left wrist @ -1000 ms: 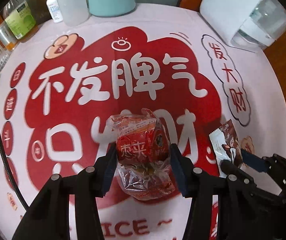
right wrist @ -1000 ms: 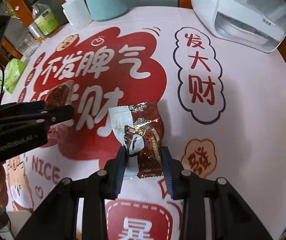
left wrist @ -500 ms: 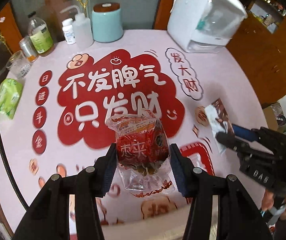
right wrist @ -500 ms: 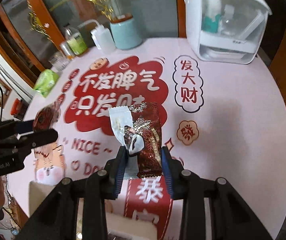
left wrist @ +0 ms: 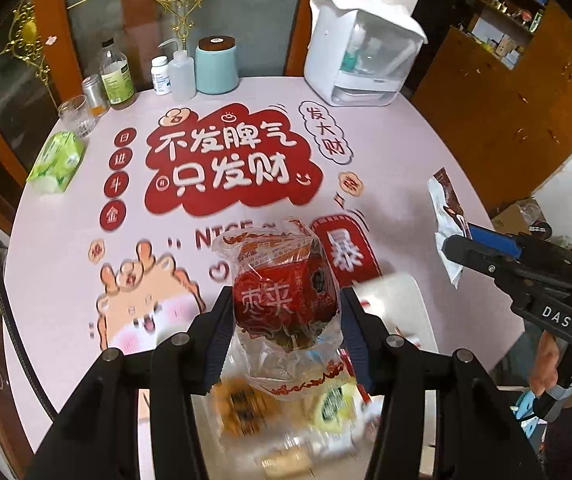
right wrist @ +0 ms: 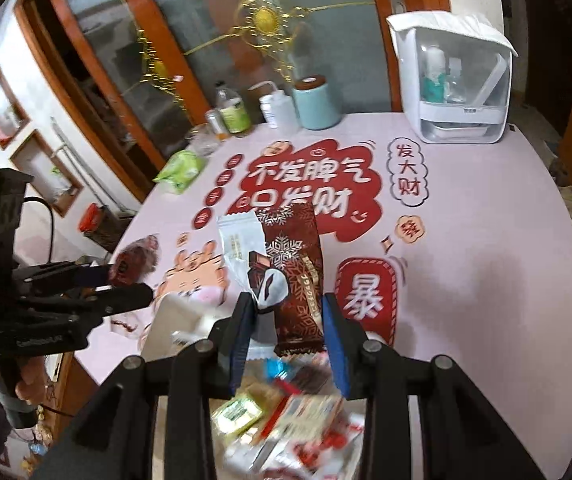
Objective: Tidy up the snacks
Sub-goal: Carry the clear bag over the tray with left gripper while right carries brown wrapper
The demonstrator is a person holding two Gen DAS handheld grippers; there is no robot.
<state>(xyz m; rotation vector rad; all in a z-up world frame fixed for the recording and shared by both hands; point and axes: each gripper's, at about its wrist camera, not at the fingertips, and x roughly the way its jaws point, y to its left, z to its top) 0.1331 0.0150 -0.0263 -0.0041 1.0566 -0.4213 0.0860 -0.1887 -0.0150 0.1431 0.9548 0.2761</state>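
Observation:
My left gripper point(left wrist: 286, 320) is shut on a red snack in a clear wrapper point(left wrist: 282, 292) and holds it above the table's near edge. My right gripper point(right wrist: 288, 320) is shut on a brown and white chocolate snack packet point(right wrist: 286, 264), also lifted. Below both grippers lies a blurred pile of several snack packets point(right wrist: 286, 412), which also shows in the left wrist view point(left wrist: 286, 412), inside a white container whose rim point(right wrist: 170, 320) shows. The right gripper with its packet shows at the right of the left wrist view point(left wrist: 470, 248). The left gripper shows at the left of the right wrist view point(right wrist: 126, 280).
The round table has a pink cloth with red print point(left wrist: 230, 168). At its far side stand a white dispenser box point(left wrist: 362, 64), a teal canister point(left wrist: 216, 66), bottles point(left wrist: 116, 74) and a glass point(left wrist: 76, 114). A green tissue pack point(left wrist: 56, 162) lies at the left.
Both grippers have lifted and pulled back toward the table's near edge with their snacks. The container of snack packets has come into view below them.

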